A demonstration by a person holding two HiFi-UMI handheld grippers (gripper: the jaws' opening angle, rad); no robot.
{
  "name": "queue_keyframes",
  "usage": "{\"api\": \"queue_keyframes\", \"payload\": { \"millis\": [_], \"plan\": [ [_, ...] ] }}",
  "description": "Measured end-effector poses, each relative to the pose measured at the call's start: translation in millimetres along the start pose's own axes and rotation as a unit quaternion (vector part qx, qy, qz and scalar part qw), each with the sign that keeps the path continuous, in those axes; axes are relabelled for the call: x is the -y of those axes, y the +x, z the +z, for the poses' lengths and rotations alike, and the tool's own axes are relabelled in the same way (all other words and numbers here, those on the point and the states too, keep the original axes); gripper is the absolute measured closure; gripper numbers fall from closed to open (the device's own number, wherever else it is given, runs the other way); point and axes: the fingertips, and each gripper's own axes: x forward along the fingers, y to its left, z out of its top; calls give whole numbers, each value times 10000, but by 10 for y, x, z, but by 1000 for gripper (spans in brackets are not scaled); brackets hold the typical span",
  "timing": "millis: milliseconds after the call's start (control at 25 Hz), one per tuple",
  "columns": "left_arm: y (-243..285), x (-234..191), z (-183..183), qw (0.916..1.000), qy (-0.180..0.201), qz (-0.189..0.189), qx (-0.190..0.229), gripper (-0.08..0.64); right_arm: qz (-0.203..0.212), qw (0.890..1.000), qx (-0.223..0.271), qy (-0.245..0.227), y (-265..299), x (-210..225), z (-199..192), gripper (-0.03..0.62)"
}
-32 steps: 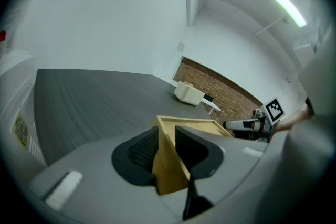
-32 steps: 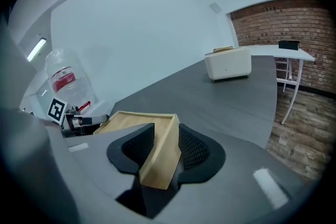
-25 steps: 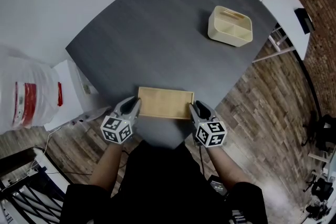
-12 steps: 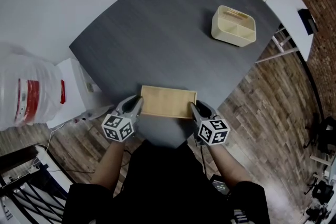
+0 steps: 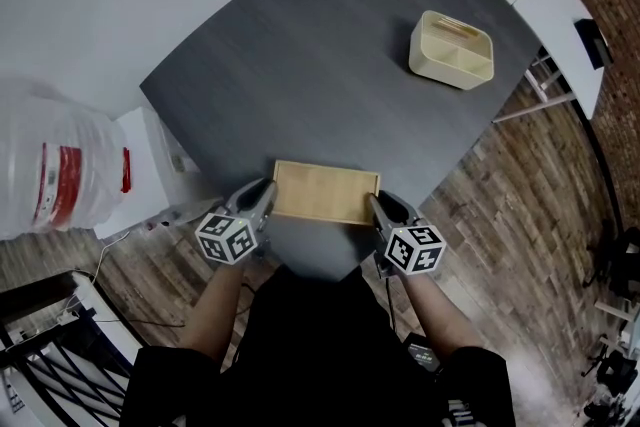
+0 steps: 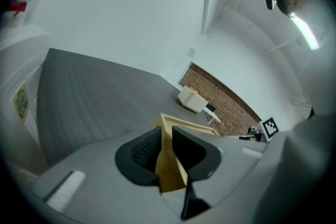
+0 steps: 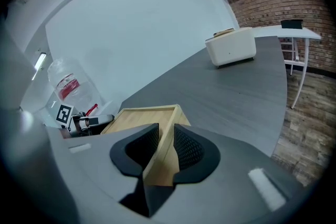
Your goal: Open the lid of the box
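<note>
Grey table (image 5: 300,65): box (image 5: 325,192) by near edge; L gripper (image 5: 264,196) clamped on box's left end, R gripper (image 5: 377,205) jaws just been closing, now pinching its right end.

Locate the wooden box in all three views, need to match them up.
Head view: wooden box low centre, at the table's near edge.
Left gripper view: box bottom centre, seen end-on.
Right gripper view: box lower left of centre.
Shared landmark: cream bin, far across the table.
</note>
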Motion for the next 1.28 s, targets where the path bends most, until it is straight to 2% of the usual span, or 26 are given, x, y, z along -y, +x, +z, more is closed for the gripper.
{"api": "queue_keyframes", "payload": {
  "millis": [160, 280, 480, 560, 640, 800, 920, 1120, 1200, 1280],
  "plan": [
    [-7, -13, 3, 10000, -39, 57, 1, 495, 58, 10000, 27, -51, -23, -6, 10, 503],
    [-21, -34, 12, 9999, -40, 131, 11, 489, 168, 9998, 73, -37, -60, -5, 33, 529],
    [-21, -32, 13, 9995, 168, 268, -10, 494, 382, 9987, 46, 322, -41, -8, 4, 519],
    [-22, -33, 14, 9994, 215, 280, -10, 499, 439, 9976, -34, 527, 11, -25, -40, 474],
    [-20, -38, 18, 9993, 229, 290, -23, 499, 417, 9968, -78, 672, 47, -22, -63, 488],
    [-20, -41, 19, 9995, 105, 311, -38, 499, 401, 9975, -146, 564, 38, -22, -62, 492],
    [-26, -49, 19, 9994, -27, 348, -8, 499, 422, 9970, -169, 629, 27, 1, -65, 494],
    [-20, -56, 21, 9994, -37, 355, -46, 495, 372, 9963, -133, 763, -73, 151, -53, 499],
    [-19, -59, 15, 9993, 46, 362, -77, 494, 375, 9958, -91, 827, -127, 227, -53, 499],
    [-18, -52, 12, 9984, 352, 424, -144, 494, 388, 9949, -40, 926, -171, 288, -51, 500]
  ]
}}
